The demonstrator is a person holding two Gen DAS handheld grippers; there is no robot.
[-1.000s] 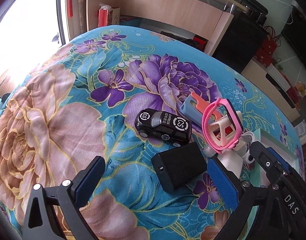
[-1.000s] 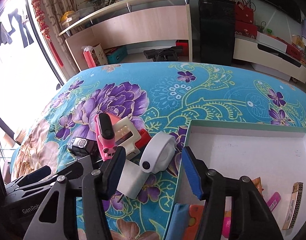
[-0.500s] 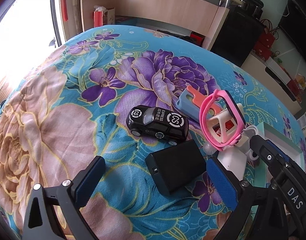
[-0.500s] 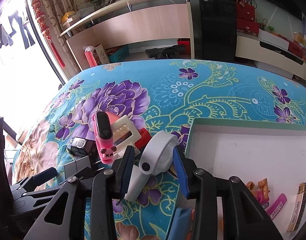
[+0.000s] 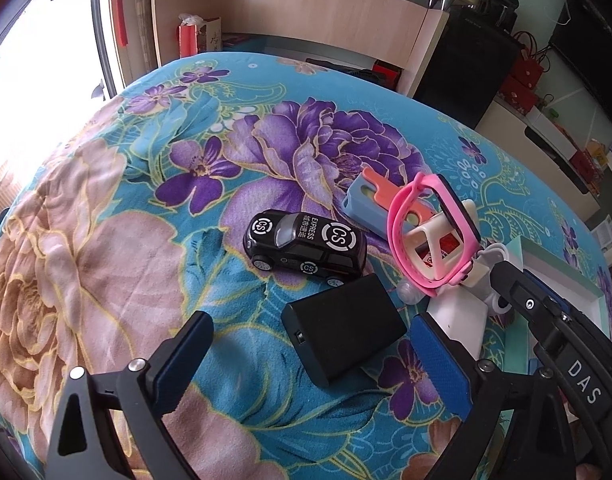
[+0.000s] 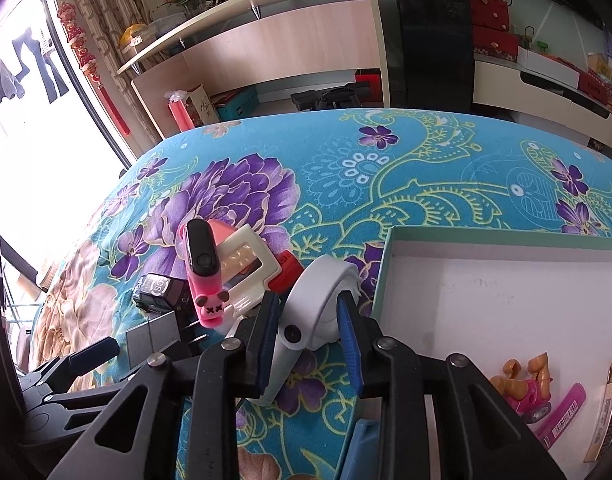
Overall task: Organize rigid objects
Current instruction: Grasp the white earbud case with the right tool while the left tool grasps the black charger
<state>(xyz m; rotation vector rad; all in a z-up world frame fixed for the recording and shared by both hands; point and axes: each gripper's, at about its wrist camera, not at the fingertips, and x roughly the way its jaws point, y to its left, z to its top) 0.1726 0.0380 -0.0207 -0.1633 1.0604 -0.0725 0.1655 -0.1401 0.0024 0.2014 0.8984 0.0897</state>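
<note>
On the floral cloth, my right gripper [image 6: 308,340] is closing its jaws, and both blue pads touch the sides of a white rounded gadget [image 6: 318,300] beside the tray's left wall. My left gripper [image 5: 310,360] is open, its fingers on either side of a black box [image 5: 342,336] without touching it. Behind the box stands a black toy car [image 5: 306,244]. To the right, a pink watch strap [image 5: 430,232] loops around a cream frame, with a blue and orange piece [image 5: 366,200] behind it. The white gadget [image 5: 462,320] lies partly hidden behind my left gripper's right finger.
A white tray with a green rim [image 6: 506,236] lies at the right. In its near corner are an orange and pink toy [image 6: 530,384], a pink strip and a gold bar. The table's far edge faces a wooden counter and a black cabinet.
The right jaws have drawn in from wide apart until they touch the white gadget. In the left wrist view the objects have shifted only slightly.
</note>
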